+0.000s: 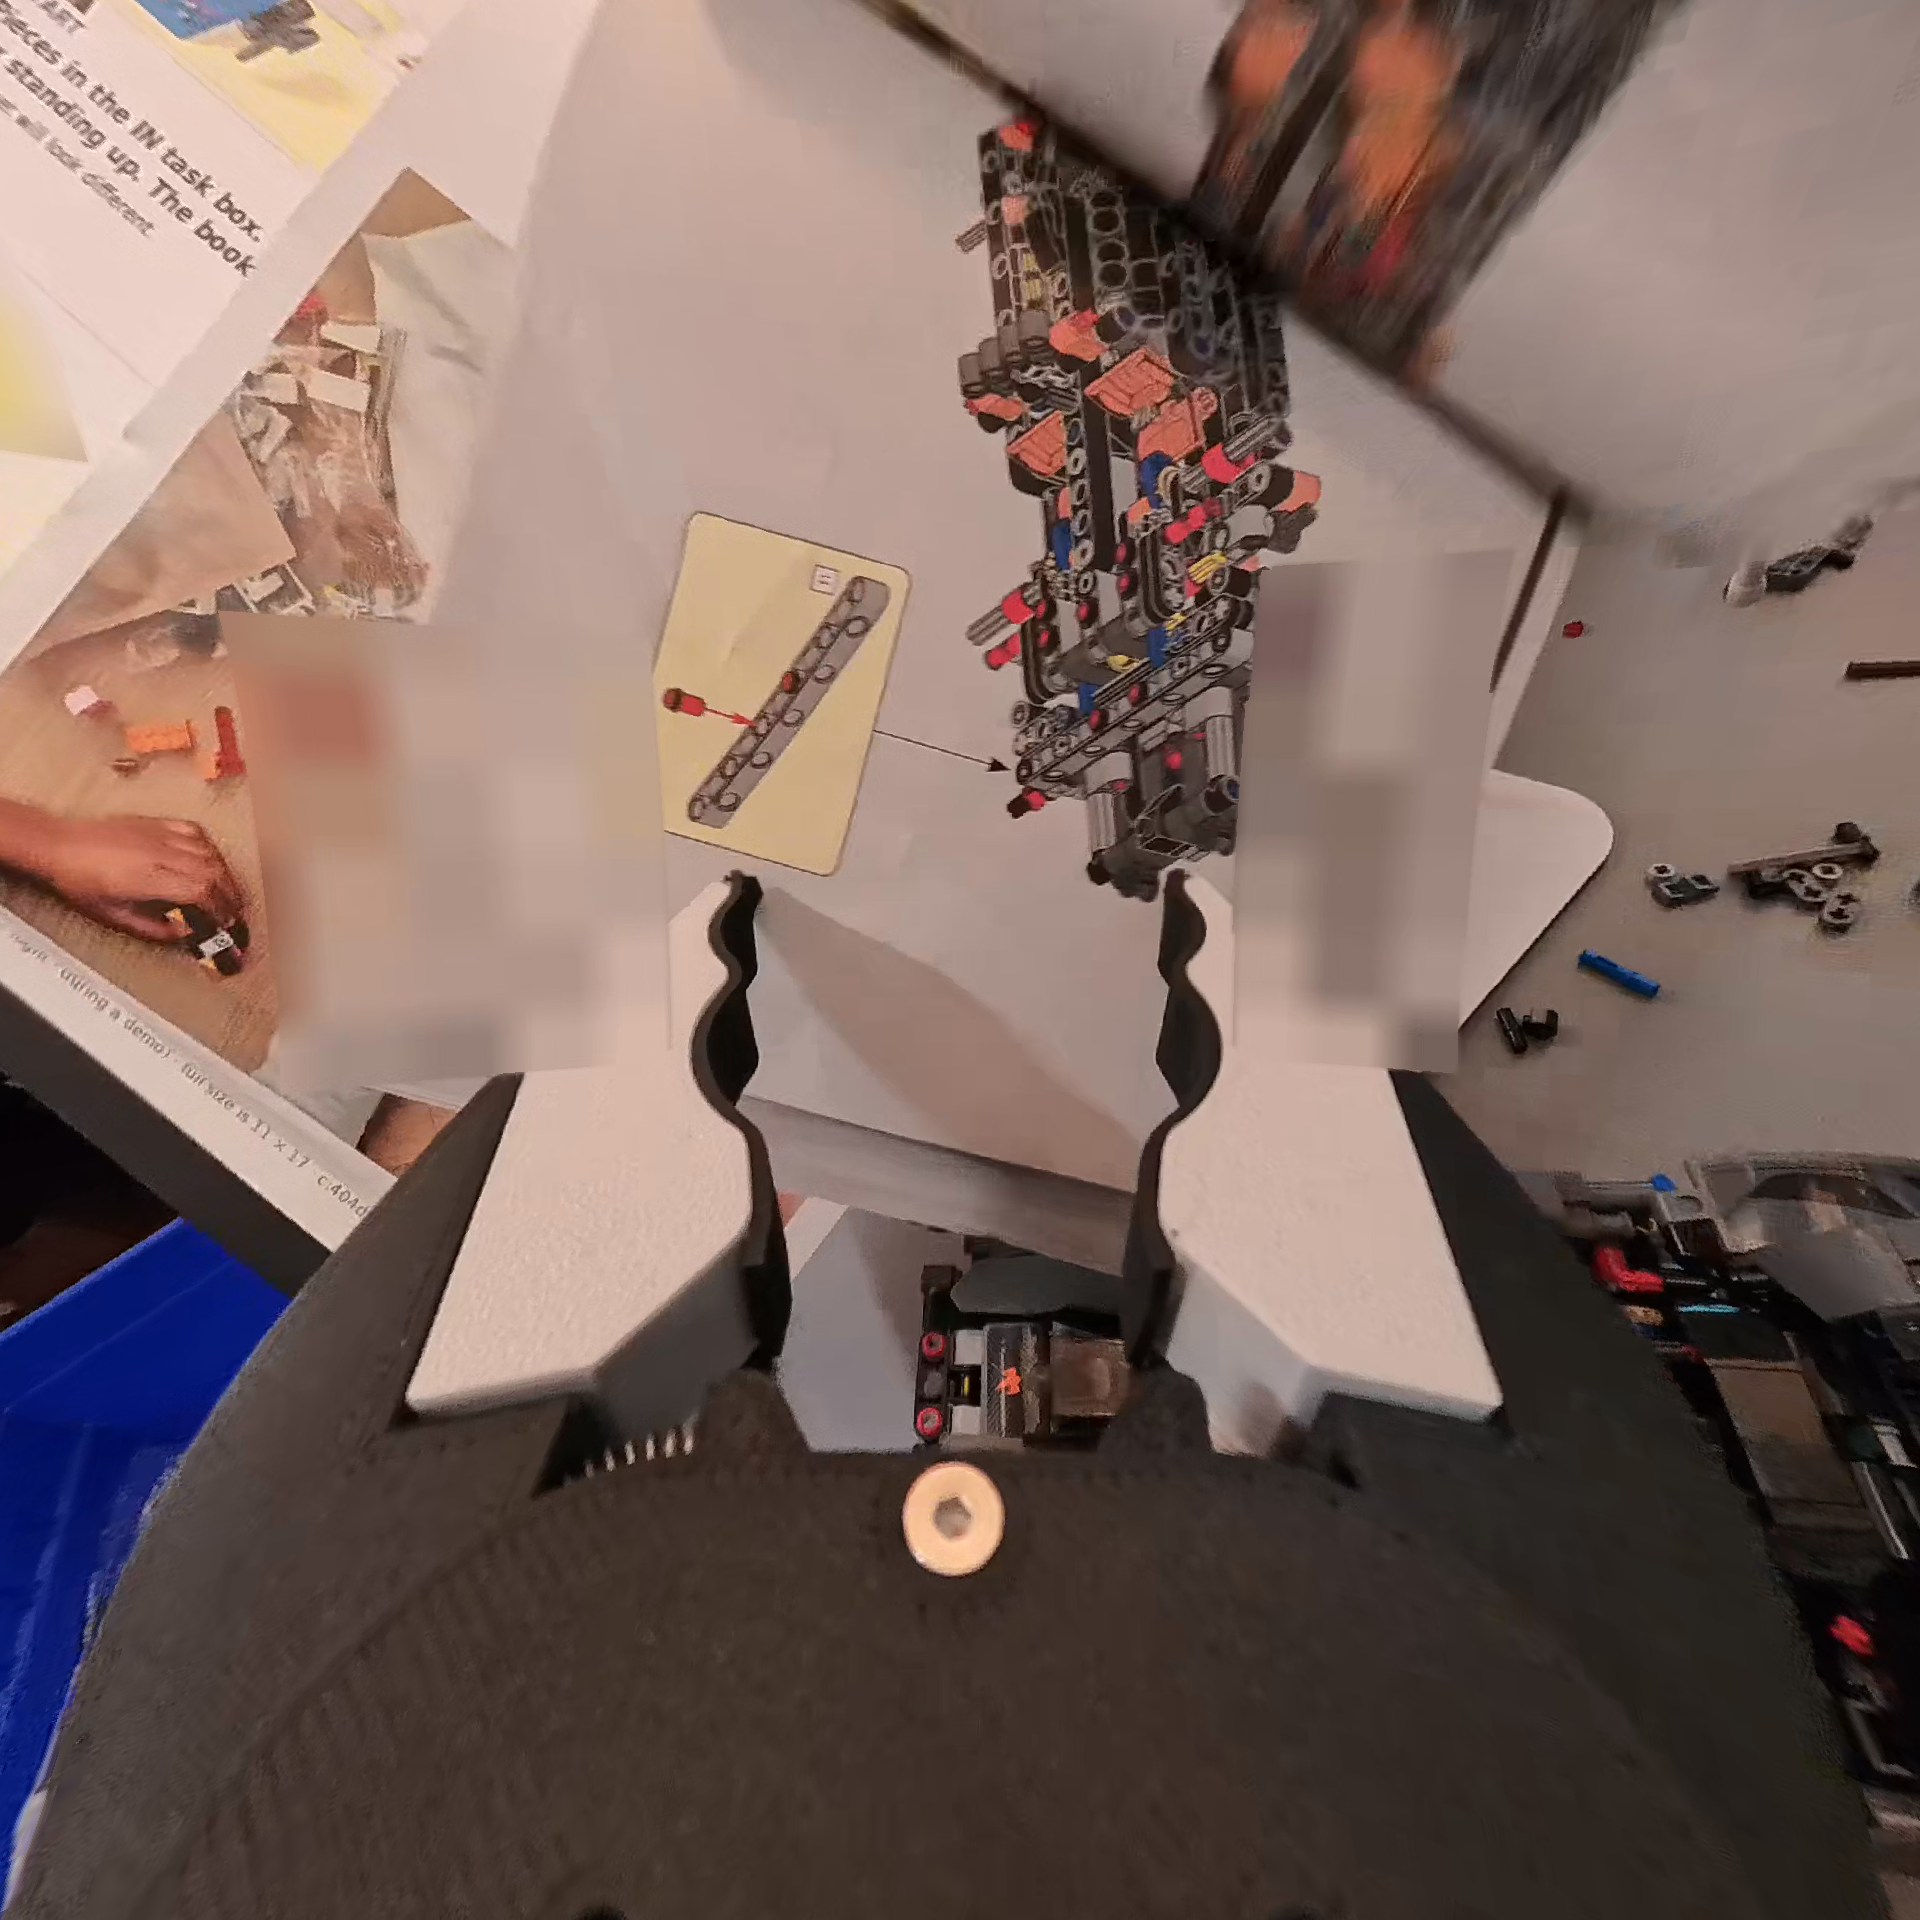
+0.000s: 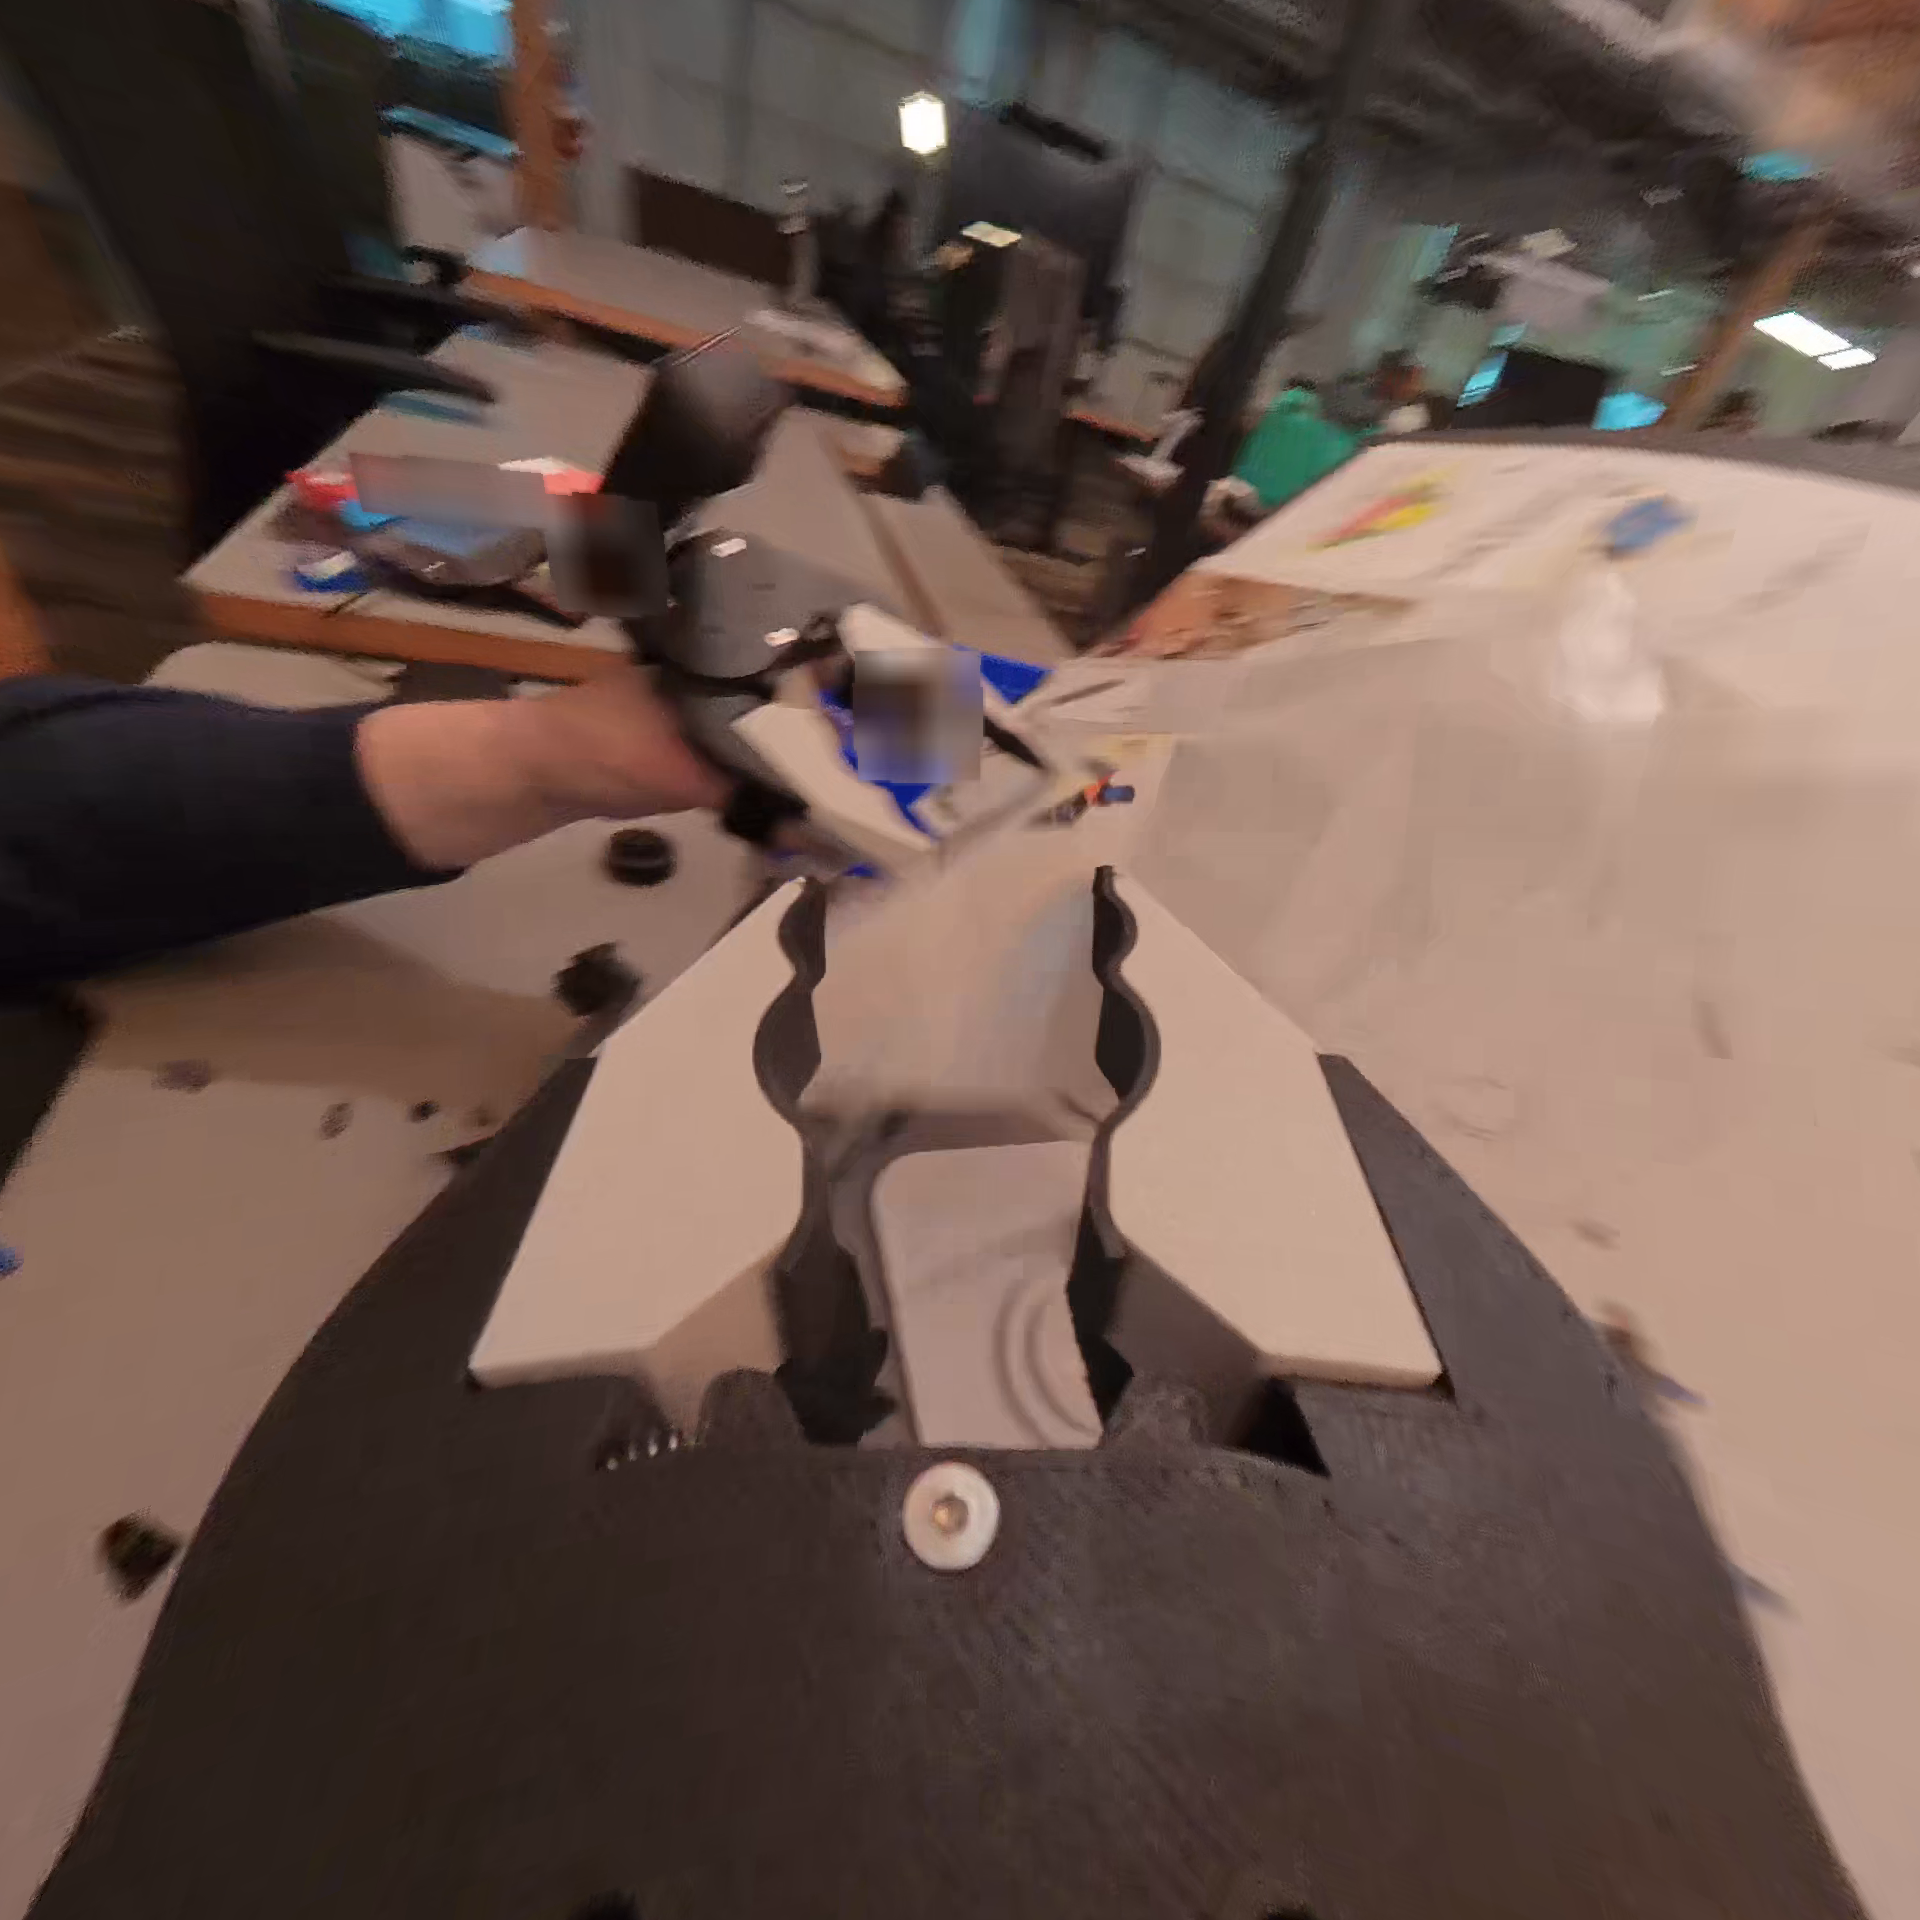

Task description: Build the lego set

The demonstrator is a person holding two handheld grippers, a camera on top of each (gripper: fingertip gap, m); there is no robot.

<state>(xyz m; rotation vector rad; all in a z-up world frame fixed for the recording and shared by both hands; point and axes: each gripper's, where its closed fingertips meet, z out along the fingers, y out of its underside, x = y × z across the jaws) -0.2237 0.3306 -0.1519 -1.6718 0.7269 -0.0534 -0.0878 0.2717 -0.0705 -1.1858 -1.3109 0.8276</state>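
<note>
The left gripper [image 1: 956, 883] hangs over the open instruction booklet [image 1: 831, 364] with its jaws spread wide and nothing between them; the page shows a long grey beam with a red pin beside a drawing of the black-and-orange model. The right gripper [image 2: 951, 883] is raised and tilted toward the room, jaws also well apart; a pale sheet shows in the gap between them, but the blur hides whether it is touched, so it reads as empty.

The step in hand looks like page handling: a leaf [image 1: 1403, 156] is blurred across the upper right of the left view. To do it well, the person should let that leaf settle flat, read the pictured step, and only then go for parts; pinching paper near its edge avoids creasing.

The partly built lego model [image 1: 1766, 1403] lies at the right edge of the left view, near the booklet on the grey table [image 1: 1714, 727].

Counts, as far as the blur allows: two grippers; one booklet; one printed sheet [image 1: 156, 468] under its left side; one blue bin [image 1: 104, 1403] at lower left; one hand [image 2: 540, 769] holding the far gripper; loose pieces [image 1: 1808, 878] on the table number roughly seven or eight, among them one blue pin [image 1: 1618, 975] and one tiny red piece [image 1: 1575, 628].
</note>
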